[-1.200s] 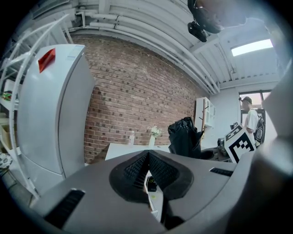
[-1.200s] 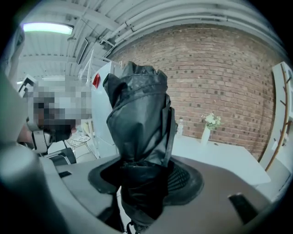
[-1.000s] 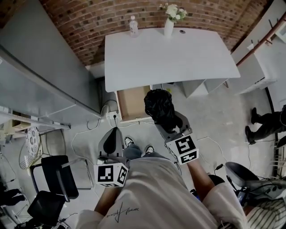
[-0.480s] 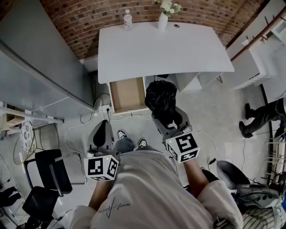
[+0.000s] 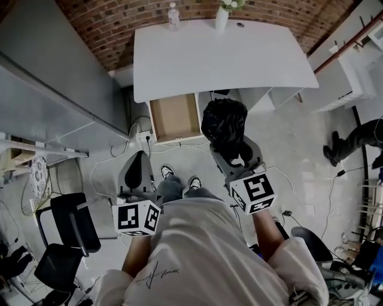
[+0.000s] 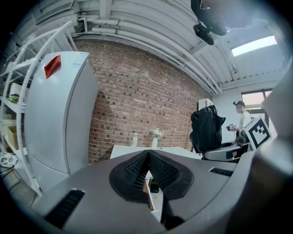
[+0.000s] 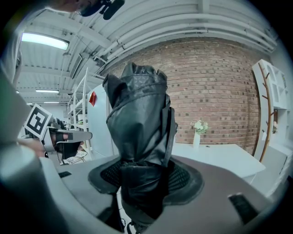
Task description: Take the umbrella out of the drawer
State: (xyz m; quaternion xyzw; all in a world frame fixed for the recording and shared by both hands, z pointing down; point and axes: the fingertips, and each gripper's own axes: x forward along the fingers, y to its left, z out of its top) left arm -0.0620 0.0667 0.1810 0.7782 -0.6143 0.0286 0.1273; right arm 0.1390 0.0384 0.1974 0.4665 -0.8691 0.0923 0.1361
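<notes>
A folded black umbrella [image 5: 224, 124] [image 7: 139, 137] stands up between the jaws of my right gripper [image 5: 230, 143] [image 7: 145, 183], which is shut on it; it hangs in the air right of the open drawer [image 5: 175, 117], below the white desk [image 5: 221, 60]. The drawer's wooden inside shows bare. In the left gripper view the umbrella [image 6: 207, 129] appears at the right. My left gripper [image 5: 139, 173] [image 6: 147, 176] is held low to the left, its jaws shut with nothing between them.
On the desk's far edge stand a water bottle [image 5: 173, 16] and a white vase with flowers [image 5: 222, 17]. A brick wall lies behind. A black chair [image 5: 72, 227] is at the left, cables [image 5: 114, 167] trail on the floor, and a person's legs [image 5: 353, 140] show at the right.
My right gripper with the umbrella has come up and a little away from the drawer. The left gripper has barely moved; the view has shifted slightly.
</notes>
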